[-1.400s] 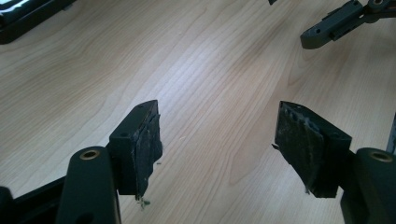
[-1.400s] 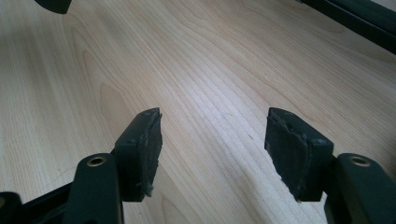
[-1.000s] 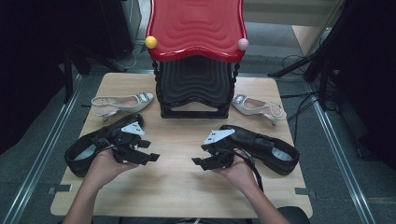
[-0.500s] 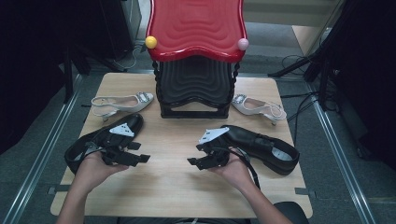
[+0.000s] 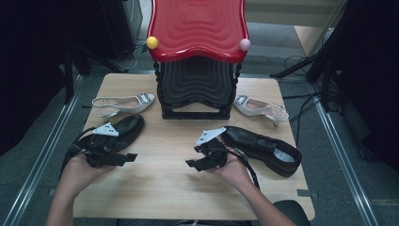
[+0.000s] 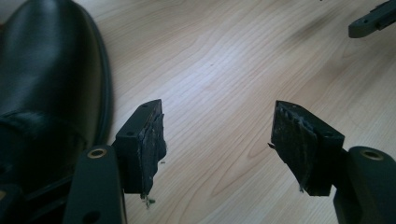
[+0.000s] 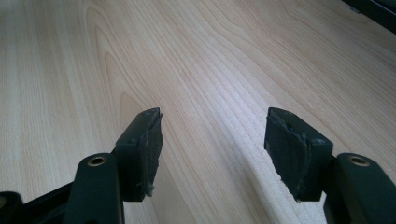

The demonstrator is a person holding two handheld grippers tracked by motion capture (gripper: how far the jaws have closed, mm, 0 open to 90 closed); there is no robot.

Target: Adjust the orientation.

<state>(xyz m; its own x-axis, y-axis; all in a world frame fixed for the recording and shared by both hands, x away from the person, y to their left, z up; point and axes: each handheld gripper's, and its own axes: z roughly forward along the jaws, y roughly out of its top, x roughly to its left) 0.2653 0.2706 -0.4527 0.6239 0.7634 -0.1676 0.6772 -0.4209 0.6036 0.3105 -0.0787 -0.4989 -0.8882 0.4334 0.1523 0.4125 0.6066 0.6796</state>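
Observation:
Two black leather shoes lie on the wooden table (image 5: 169, 179): one (image 5: 123, 130) at the left, also seen as a black shoe (image 6: 42, 79) beside my left jaws, and one (image 5: 263, 148) at the right. My left gripper (image 5: 128, 157) is open and empty, just right of the left shoe, pointing right. My right gripper (image 5: 193, 164) is open and empty too, left of the right shoe's toe, pointing left. In the gripper views, the left gripper (image 6: 217, 140) and the right gripper (image 7: 212, 140) have bare wood between their pads.
A red and black tiered rack (image 5: 197, 56) stands at the back centre of the table. A silver slingback shoe (image 5: 123, 103) lies left of it and another (image 5: 261, 108) right of it. Dark floor, rails and cables surround the table.
Both grippers have drawn back toward the near edge. The left one has moved off the left black shoe, leaving it in place, and the right one has shifted slightly left.

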